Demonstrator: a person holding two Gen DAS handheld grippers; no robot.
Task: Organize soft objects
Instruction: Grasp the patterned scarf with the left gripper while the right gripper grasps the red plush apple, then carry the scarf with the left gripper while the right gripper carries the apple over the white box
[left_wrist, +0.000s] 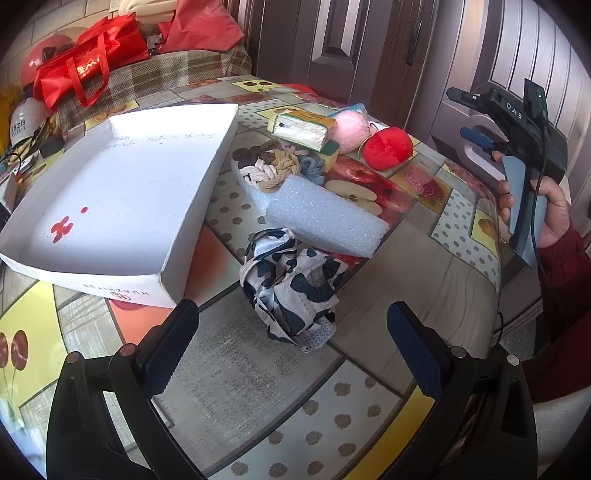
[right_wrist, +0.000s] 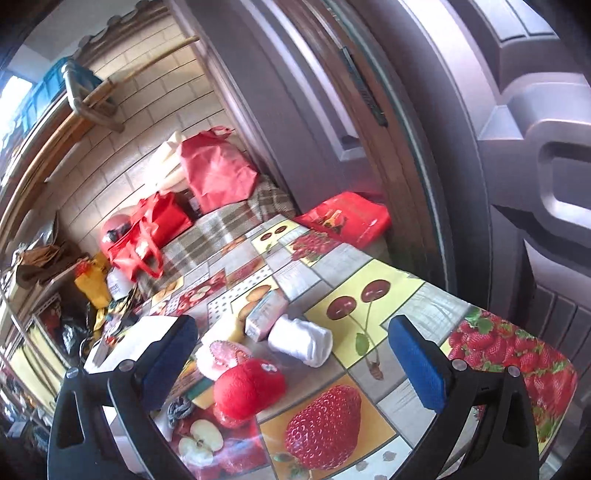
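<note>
left hand-held gripper (left_wrist: 291, 345) spread wide, empty | crumpled cow-print cloth (left_wrist: 291, 288) | ribbed white foam block (left_wrist: 317, 214) | right hand-held gripper (right_wrist: 293, 363) spread wide, empty | fuzzy red plush (right_wrist: 249, 387) | glossy tabletop (right_wrist: 369, 258)

daylight is falling across the surface (left_wrist: 424, 280), which is wearing a fruit-print cloth. dark panelled doors (right_wrist: 461, 110) are standing behind it, a pale tiled wall (right_wrist: 155, 122) is running left, and what may be a window (right_wrist: 13, 96) is glowing.

A glossy, fruit-printed oilcloth is covering the surface (left_wrist: 436, 266), catching glare. The matt white cardboard box (left_wrist: 122, 206) is sitting near its left edge beside a rough, bubbly foam block (left_wrist: 317, 214), a silky patterned cloth (left_wrist: 291, 291) and a fuzzy red plush (right_wrist: 247, 387).
</note>
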